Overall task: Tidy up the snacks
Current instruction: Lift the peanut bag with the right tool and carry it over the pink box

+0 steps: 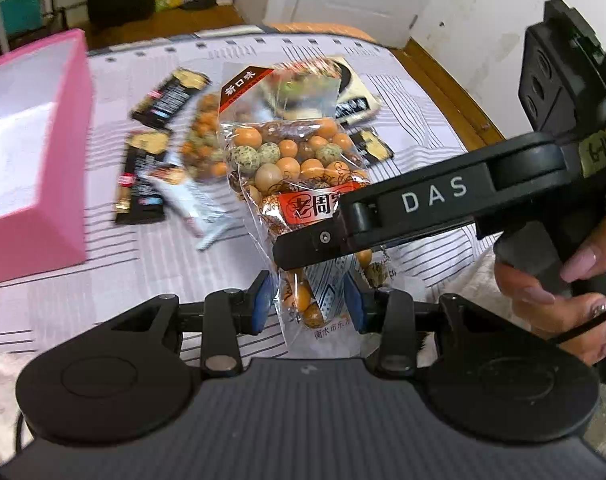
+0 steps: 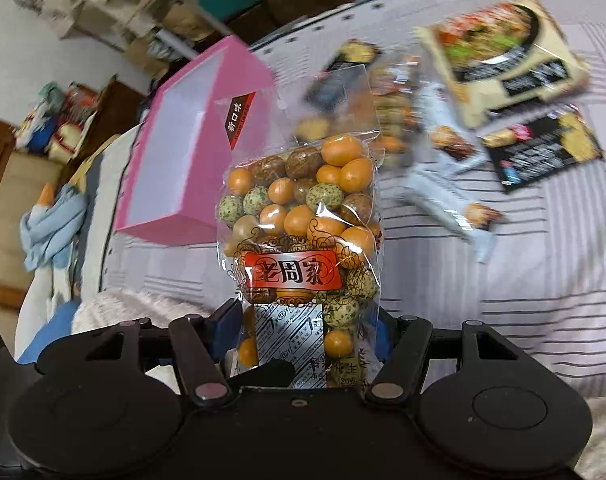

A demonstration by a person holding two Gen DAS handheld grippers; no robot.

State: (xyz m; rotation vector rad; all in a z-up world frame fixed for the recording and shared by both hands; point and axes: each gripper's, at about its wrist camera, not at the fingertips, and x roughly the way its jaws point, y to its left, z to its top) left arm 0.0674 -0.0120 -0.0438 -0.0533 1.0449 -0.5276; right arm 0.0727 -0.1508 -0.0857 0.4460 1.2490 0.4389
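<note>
Standing upright off the bed, the clear bag of coated peanuts point(image 2: 299, 224) has its lower end pinched in the right gripper point(image 2: 303, 336), whose jaws are closed against the bag's sides. The left gripper point(image 1: 309, 300) sits at the same bottom edge, its blue pads point(image 1: 263, 300) flanking the bag with small gaps showing, so it looks open around the bag rather than clamped, though I cannot tell for sure. Judging by the pink box point(image 1: 69, 140), whose white interior shows nothing inside as far as can be seen, sorting has barely begun. Left on the striped bedsheet point(image 1: 423, 112) are a second peanut bag point(image 1: 203, 140), several dark snack packets point(image 1: 169, 98), a pale wrapped bar point(image 1: 199, 212) and a large cream pouch point(image 2: 507, 60). Beyond the mattress's wooden edge are white walls, cluttered shelves and a fluffy white blanket point(image 2: 115, 304) nearby.
</note>
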